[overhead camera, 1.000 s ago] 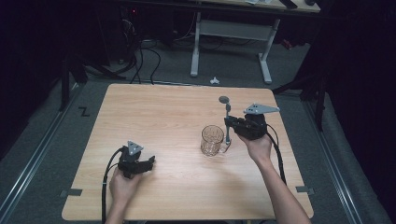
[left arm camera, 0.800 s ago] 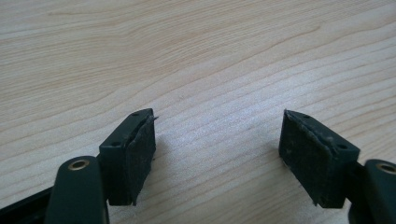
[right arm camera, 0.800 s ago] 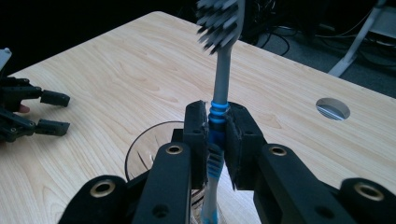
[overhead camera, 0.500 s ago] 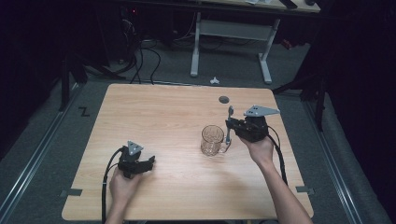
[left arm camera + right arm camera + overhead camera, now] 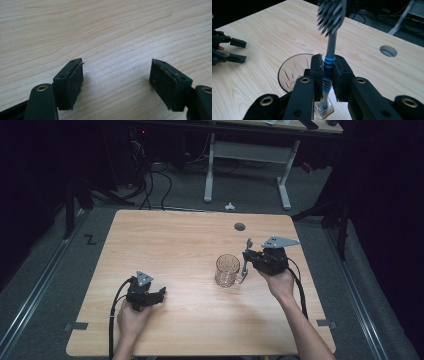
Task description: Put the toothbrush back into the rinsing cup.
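Right gripper view: toothbrush (image 5: 329, 60) clamped upright between fingers (image 5: 317, 72).

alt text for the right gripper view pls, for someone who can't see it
The right gripper is clamped on the handle of a grey and blue toothbrush, bristles up, just above a clear glass mug on a pale wooden table. The left gripper sits open at the far left edge.

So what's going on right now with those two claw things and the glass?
Right gripper shut on toothbrush, bristles up, beside glass mug. Left gripper open, empty, low over table. Nothing in the way.
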